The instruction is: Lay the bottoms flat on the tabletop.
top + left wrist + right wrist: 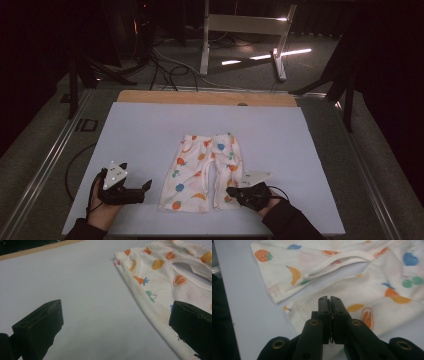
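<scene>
The white table (150,130) carries a pair of small cream shorts (202,172) printed with coloured fruit, spread flat with the waistband at the far side and the 2 leg hems toward the person.

The shorts lie between the 2 grippers. Seen from the left gripper (131,191), they sit just off to its right, the nearest leg's outer edge close to the jaw tips but apart from them. In the left gripper view the garment (160,287) runs from the upper right down behind the right-hand jaw, and the bare tabletop (82,290) lies ahead between the jaws. These jaws stand wide apart with nothing between them.

The right gripper (231,191) is at the near hem of the other leg, its tips meeting the cloth at that leg's lower corner. In the right gripper view its 2 jaws are pressed together, the pads (336,305) closed face to face, and the printed fabric (372,287) spreads directly ahead and beneath the tips. Whether a fold of hem is pinched between the pads cannot be told; the cloth edge passes under the tips.

Each hand (102,212) holds its gripper low over the table's near edge.
</scene>
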Demonstrator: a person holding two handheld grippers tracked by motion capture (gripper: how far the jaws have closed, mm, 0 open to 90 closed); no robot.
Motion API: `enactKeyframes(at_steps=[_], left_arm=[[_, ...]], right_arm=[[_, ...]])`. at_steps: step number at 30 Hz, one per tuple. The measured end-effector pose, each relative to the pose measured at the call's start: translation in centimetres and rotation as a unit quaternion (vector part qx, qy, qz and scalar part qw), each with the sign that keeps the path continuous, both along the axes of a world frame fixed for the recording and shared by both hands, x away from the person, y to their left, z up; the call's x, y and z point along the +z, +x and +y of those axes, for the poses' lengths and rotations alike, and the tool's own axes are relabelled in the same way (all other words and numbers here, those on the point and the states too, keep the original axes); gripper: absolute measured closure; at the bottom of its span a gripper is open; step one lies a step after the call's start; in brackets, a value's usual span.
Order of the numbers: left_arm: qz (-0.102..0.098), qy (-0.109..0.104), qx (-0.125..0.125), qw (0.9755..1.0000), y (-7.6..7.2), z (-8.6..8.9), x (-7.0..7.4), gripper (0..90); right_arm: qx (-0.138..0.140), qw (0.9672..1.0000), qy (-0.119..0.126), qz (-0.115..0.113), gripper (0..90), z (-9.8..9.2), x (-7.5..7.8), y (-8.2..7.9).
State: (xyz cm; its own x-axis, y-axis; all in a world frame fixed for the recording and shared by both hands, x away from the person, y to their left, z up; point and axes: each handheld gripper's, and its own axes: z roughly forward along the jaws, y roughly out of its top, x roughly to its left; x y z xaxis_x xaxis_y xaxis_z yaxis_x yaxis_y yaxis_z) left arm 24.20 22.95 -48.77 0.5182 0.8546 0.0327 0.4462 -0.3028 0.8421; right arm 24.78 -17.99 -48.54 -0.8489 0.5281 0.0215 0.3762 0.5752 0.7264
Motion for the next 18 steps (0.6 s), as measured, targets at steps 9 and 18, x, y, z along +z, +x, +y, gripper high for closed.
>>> enactKeyframes(at_steps=[9,18], left_arm=[[0.001,-0.001,0.001,1.0000,0.0,0.0,0.0,0.2],[0.002,0.002,0.000,1.0000,0.1,-0.1,-0.1,0.2]], right_arm=[[-0.060,0.9979,0.024,0.005,84.1,-4.3,0.0,-1.3],[-0.084,0.9951,0.049,0.022,66.0,-6.0,-0.1,-1.6]])
